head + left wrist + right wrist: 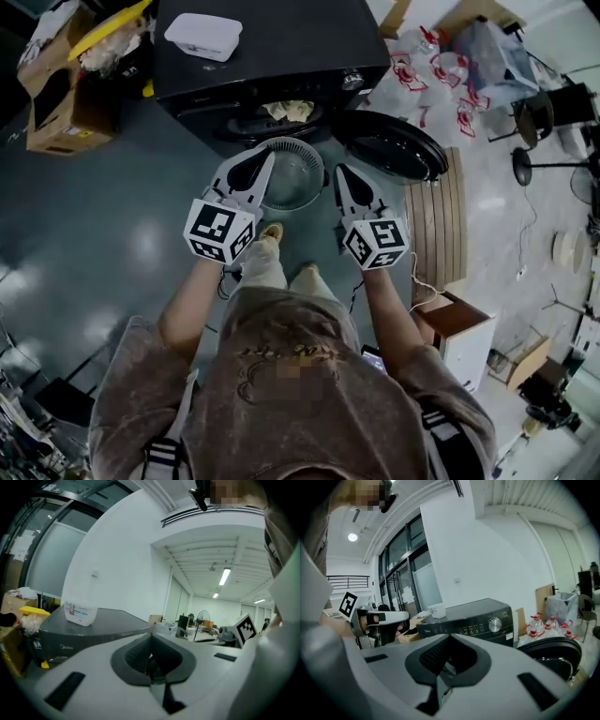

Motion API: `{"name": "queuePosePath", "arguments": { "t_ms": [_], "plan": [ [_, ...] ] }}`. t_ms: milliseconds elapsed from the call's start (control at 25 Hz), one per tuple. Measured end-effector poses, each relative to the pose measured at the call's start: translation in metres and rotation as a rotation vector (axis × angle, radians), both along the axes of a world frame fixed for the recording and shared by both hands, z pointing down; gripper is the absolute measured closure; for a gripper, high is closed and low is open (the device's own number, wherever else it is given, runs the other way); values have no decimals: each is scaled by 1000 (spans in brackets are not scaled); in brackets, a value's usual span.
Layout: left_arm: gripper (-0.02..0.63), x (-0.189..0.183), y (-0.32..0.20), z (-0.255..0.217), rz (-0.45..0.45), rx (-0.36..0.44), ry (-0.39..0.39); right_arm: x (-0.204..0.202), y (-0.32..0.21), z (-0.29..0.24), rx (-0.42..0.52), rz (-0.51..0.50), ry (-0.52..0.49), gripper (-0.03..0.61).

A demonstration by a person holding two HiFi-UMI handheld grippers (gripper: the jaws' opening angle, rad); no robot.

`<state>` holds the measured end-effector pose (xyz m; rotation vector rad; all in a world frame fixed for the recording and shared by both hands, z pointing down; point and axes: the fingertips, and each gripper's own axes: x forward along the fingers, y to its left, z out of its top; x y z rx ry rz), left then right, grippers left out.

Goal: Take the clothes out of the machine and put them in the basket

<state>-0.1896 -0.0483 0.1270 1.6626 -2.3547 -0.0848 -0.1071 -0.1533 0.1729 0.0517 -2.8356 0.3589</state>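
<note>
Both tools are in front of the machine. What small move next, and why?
Probably open the right tool and ease it toward the clothes in the drum: it and the left tool look shut and empty, the door is open, the basket stands in front.

Materials and surface finishes
Glossy dark machine (281, 47); pale ribbed plastic basket (298, 150); crumpled cloth clothes (289, 111); smooth, reflective floor (94, 216).
</note>
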Motion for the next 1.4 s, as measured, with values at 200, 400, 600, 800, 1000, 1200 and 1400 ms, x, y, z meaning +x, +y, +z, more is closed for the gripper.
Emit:
{"name": "queuePosePath", "arguments": {
  "t_ms": [200, 400, 600, 800, 1000, 1200, 1400],
  "plan": [
    [606, -18, 2, 40, -84, 6, -8, -25, -5, 41, -2, -81, 5, 580],
    [606, -47, 3, 102, -143, 31, -18, -55, -14, 105, 8, -109, 3, 580],
    [606, -70, -2, 186, -173, 49, -4, -85, -16, 183, 24, -139, -10, 580],
    [606, -86, -8, 273, -196, 67, -12, -104, -26, 268, 57, -145, -25, 580],
    [606, -97, -13, 342, -198, 77, -46, -115, -34, 340, 79, -137, -47, 580],
    [606, -92, -20, 387, -203, 101, -59, -108, -39, 381, 97, -138, -93, 580],
    [606, -79, -28, 409, -201, 124, -79, -93, -42, 405, 114, -145, -122, 580]
  ]
}}
